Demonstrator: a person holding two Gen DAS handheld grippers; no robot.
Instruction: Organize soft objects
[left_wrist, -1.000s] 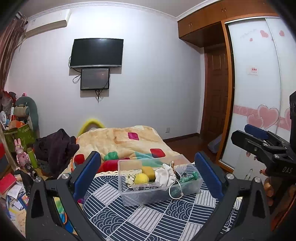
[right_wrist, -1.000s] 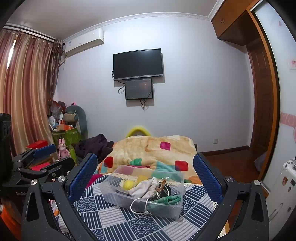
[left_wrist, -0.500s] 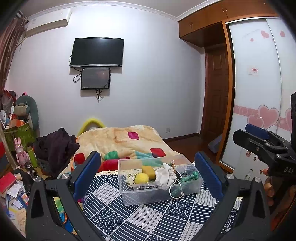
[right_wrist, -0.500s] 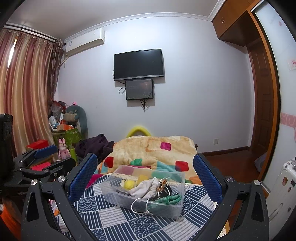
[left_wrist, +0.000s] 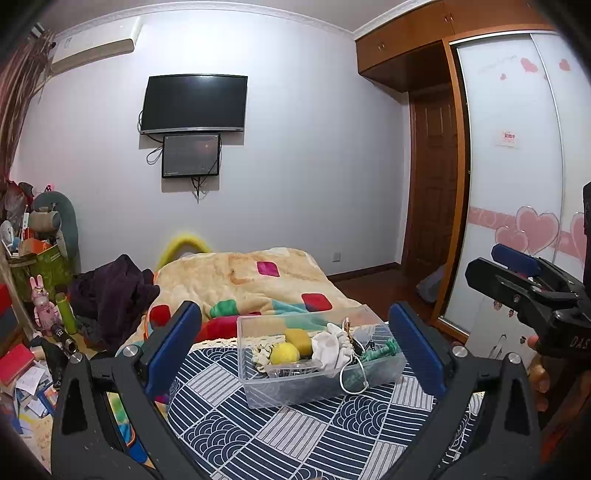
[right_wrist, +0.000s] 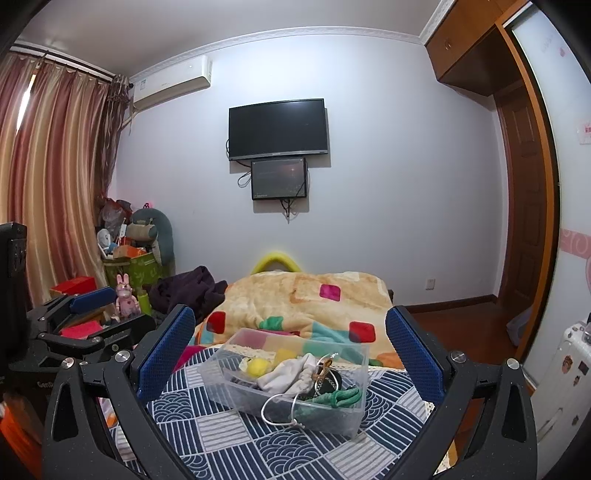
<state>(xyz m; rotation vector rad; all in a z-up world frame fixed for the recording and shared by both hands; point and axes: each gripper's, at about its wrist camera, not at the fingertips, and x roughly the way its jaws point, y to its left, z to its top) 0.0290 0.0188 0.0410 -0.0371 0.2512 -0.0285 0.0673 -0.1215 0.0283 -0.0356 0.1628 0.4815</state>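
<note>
A clear plastic bin (left_wrist: 317, 384) (right_wrist: 325, 408) sits on a navy patterned cloth (left_wrist: 280, 432) (right_wrist: 236, 439). It holds a yellow ball (left_wrist: 284, 353) (right_wrist: 257, 367), a yellow sponge (left_wrist: 298, 336), a white cloth (left_wrist: 330, 347) (right_wrist: 288, 376), a green rope (left_wrist: 380, 350) (right_wrist: 341, 397) and a white cord (right_wrist: 280, 410). My left gripper (left_wrist: 295, 343) is open and empty, short of the bin. My right gripper (right_wrist: 290, 347) is open and empty, also short of the bin. Each gripper shows at the edge of the other's view.
A bed with a patchwork blanket (left_wrist: 251, 280) (right_wrist: 306, 295) lies behind the bin. Dark clothes (left_wrist: 110, 291) and cluttered toys and boxes (left_wrist: 40, 273) are at the left. A wardrobe with sliding doors (left_wrist: 517, 184) and a wooden door (left_wrist: 432, 184) stand at the right.
</note>
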